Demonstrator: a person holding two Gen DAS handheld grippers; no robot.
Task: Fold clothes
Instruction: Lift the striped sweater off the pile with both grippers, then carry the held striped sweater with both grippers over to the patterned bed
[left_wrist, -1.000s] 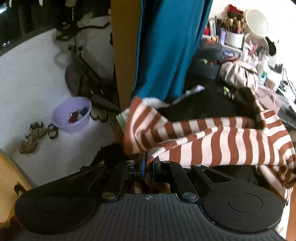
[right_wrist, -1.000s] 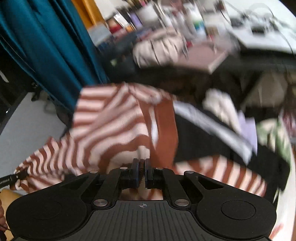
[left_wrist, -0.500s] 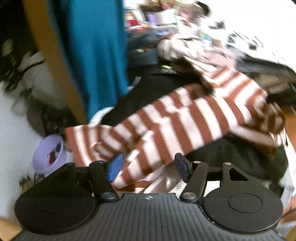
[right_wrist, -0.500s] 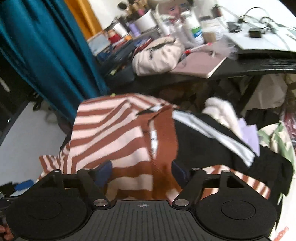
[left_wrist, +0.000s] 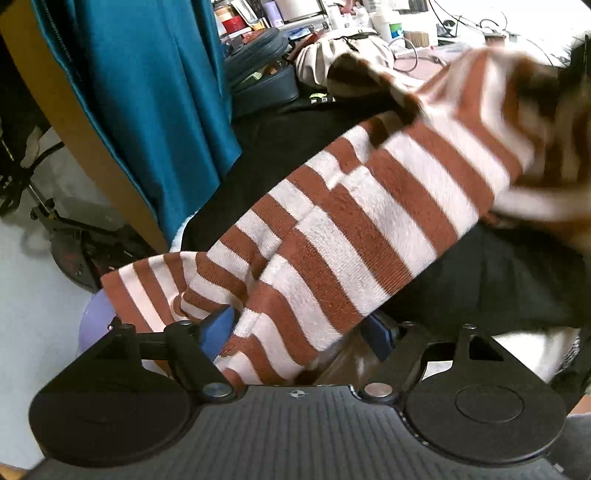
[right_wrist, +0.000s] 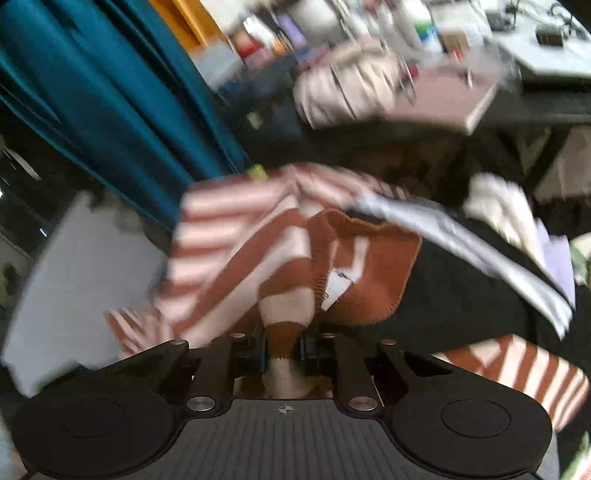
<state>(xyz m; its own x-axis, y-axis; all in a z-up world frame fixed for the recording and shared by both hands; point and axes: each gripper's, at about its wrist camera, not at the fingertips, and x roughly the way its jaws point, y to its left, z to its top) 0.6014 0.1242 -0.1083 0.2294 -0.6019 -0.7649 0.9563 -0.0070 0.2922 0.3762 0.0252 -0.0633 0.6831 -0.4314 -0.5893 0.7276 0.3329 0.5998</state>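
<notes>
Two grippers work one striped sweater (left_wrist: 369, 221), rust and cream, which lies across a heap of dark clothes (left_wrist: 480, 280). The left gripper (left_wrist: 299, 332), at the bottom of its view, has its jaws wide apart and opening; the sleeve runs between the blue pads (left_wrist: 218, 326), draped over the left one, but they do not clamp it. The right gripper (right_wrist: 282, 350), low in the centre of its view, has its jaws nearly together and closing, and a bunched fold of the sweater (right_wrist: 284, 306) near the rust collar is pinched between them.

Much is hard to read. The right wrist view is smeared by motion, so the cluttered surface (right_wrist: 546, 110) in its upper right shows only as streaks. In the left wrist view the sweater's far end blurs at the upper right and is cut off by the edge. A teal curtain (left_wrist: 147, 92) fills the upper left, and the sleeve's cuff hides most of a lilac basin (left_wrist: 92, 321) at the lower left.
</notes>
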